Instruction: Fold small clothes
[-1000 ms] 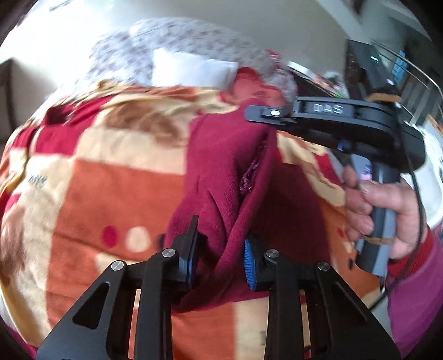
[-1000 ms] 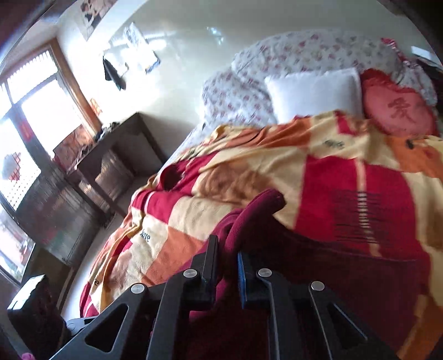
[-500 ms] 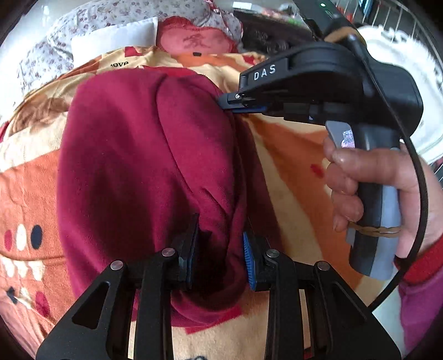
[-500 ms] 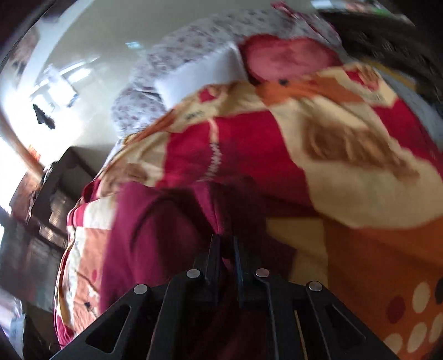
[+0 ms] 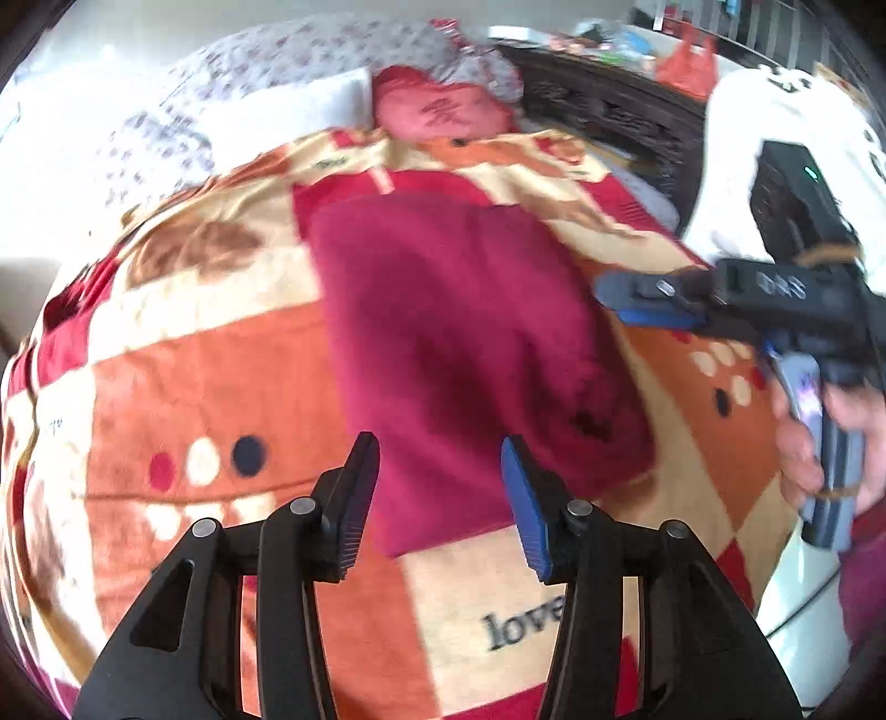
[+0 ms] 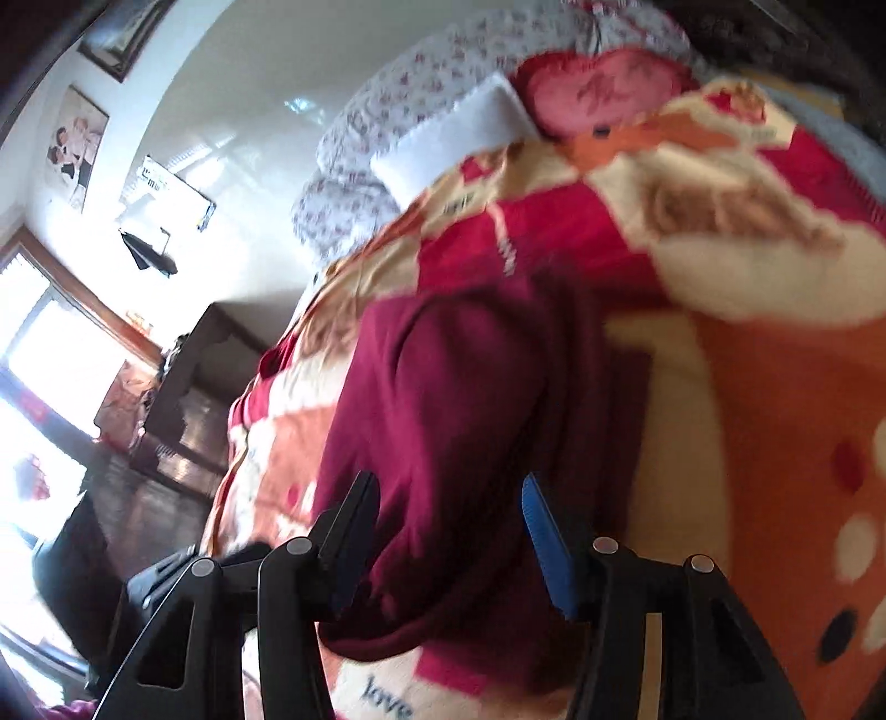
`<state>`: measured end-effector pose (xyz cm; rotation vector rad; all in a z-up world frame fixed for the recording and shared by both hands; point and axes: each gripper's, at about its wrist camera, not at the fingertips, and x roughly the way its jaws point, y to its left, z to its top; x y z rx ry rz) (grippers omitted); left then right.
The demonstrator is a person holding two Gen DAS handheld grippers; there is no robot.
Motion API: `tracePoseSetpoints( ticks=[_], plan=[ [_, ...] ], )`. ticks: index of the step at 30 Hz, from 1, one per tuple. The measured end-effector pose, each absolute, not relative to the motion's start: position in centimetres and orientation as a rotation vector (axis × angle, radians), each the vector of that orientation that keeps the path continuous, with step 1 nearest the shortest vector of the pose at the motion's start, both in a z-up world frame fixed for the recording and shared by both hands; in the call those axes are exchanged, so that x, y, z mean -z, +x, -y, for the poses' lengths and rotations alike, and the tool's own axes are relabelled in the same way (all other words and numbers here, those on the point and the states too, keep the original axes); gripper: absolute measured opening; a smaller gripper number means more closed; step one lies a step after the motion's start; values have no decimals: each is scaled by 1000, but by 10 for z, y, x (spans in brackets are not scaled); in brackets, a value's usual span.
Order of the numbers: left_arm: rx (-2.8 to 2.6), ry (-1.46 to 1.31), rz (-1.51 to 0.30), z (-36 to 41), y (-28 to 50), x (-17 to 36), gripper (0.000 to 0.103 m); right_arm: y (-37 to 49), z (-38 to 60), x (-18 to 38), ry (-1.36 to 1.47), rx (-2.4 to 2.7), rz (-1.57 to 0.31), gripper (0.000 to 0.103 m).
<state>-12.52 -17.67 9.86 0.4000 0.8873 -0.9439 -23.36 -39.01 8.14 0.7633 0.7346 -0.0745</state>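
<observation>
A dark red fleece garment [image 5: 465,354] lies folded flat on the patterned blanket [image 5: 183,382]. My left gripper [image 5: 440,462] hovers over its near edge; its jaws are opening and the pads are off the cloth. In the left wrist view my right gripper [image 5: 637,302] sits at the garment's right edge, held by a hand [image 5: 803,443]. The right wrist view shows the same garment [image 6: 443,415] below my right gripper [image 6: 448,498], whose jaws are opening with the cloth under the gap, not pinched.
The bed carries a white pillow [image 5: 288,111], a red heart cushion [image 5: 437,111] and a floral quilt [image 5: 310,50] at its head. Dark wooden furniture [image 5: 609,111] stands to the right, and a dark desk [image 6: 188,399] by the window on the left.
Both grippers have let go of the red garment and their jaws have spread. The garment, bunched and lifted before, now lies flat on the blanket. The right gripper has swung out to its right side.
</observation>
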Motion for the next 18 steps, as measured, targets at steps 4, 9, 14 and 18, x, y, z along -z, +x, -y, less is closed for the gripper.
tracePoseSetpoints(
  ticks=[4,9,14,18],
  plan=[
    [923,340,-936,165,-121,-89,46,-227,381,-67,771,118,-781,58],
    [862,410,-927,166,-126,-72,46,-213,370,-53,763,112,-797,61],
    [854,419,-982,168,-128,-55,46,-207,367,-52,613,149,-815,25],
    [876,421,-948,164,-134,-67,46,-228,370,-64,502,172,-824,19]
  ],
)
